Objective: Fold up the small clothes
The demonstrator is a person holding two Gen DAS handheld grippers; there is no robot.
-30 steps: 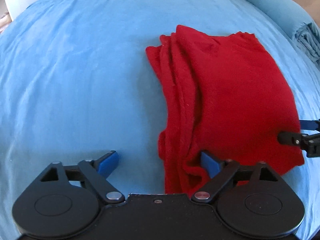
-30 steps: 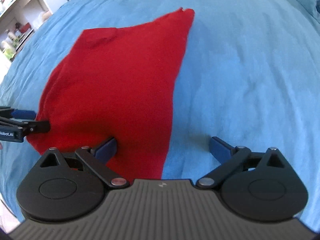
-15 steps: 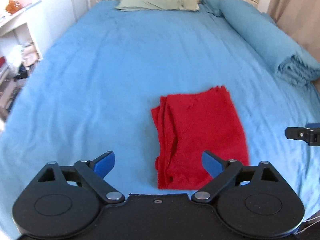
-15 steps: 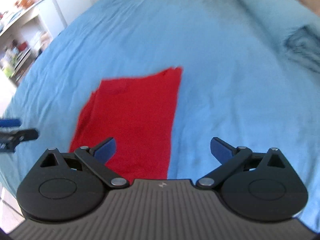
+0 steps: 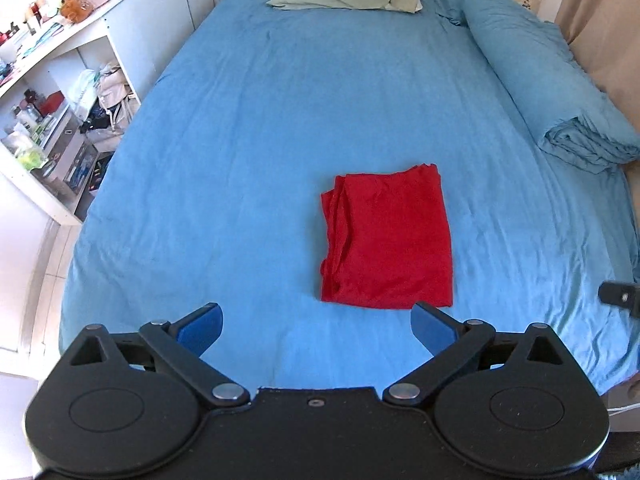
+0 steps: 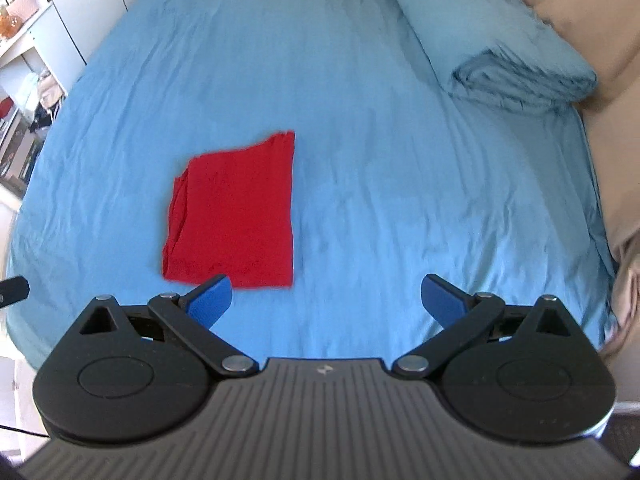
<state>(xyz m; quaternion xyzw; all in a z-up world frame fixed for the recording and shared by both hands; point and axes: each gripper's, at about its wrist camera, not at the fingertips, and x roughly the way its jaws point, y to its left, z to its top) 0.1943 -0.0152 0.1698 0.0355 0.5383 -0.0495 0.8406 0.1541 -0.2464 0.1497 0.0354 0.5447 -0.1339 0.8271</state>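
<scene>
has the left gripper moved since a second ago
Yes. The left gripper has pulled back and up from the red garment: its fingers sat at the garment's near edge, and now the whole bed shows.

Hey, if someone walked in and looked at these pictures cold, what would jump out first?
The folded red garment, lying flat on the near half of the blue bed sheet. Next, the left hand-held gripper and right hand-held gripper, both open and holding nothing. A rolled blue duvet lines the bed's right side.
</scene>
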